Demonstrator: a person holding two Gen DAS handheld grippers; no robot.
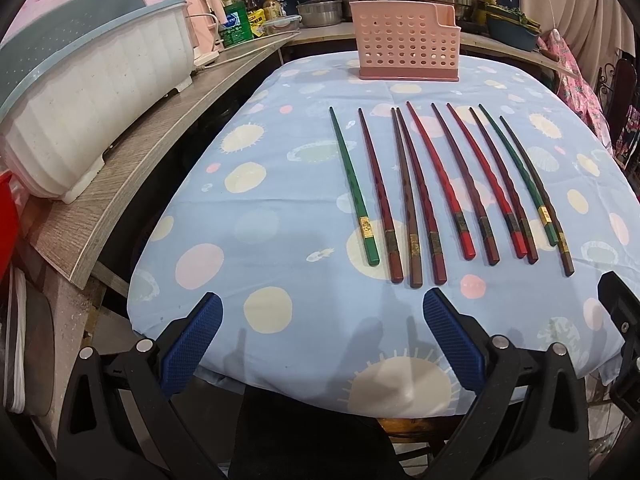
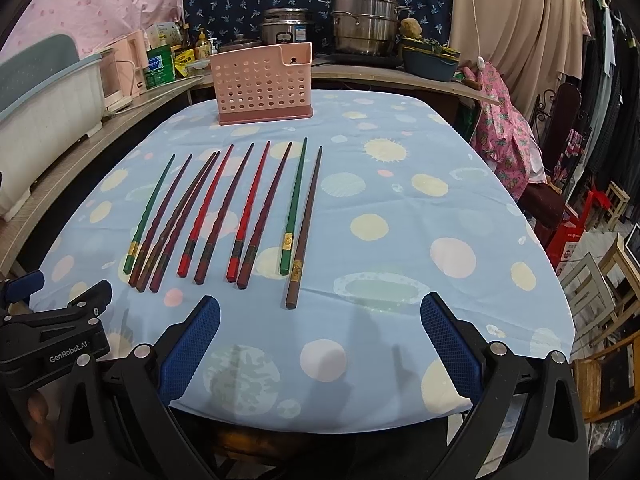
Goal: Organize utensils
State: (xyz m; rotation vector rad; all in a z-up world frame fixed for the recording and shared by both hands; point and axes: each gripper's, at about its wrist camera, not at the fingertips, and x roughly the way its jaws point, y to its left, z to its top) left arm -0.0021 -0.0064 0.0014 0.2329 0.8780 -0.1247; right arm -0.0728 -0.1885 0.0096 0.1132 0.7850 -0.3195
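Nothing is sorted yet, I judge: all ten chopsticks (image 1: 440, 192) lie in a row on the table (image 1: 280, 200) just ahead of my left claw (image 1: 322, 340) and right claw (image 2: 320, 340) (both spread wide, empty). The pink holder (image 1: 406, 46) stands beyond them.

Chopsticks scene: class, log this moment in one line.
left gripper: open, empty | right gripper: open, empty | chopsticks: on tablecloth | pink holder: upright behind them

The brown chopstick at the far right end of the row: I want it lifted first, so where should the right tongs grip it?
Grip the brown chopstick at its thick squared near end, from above, one finger each side. It lies flat, and that end juts past its green neighbour.
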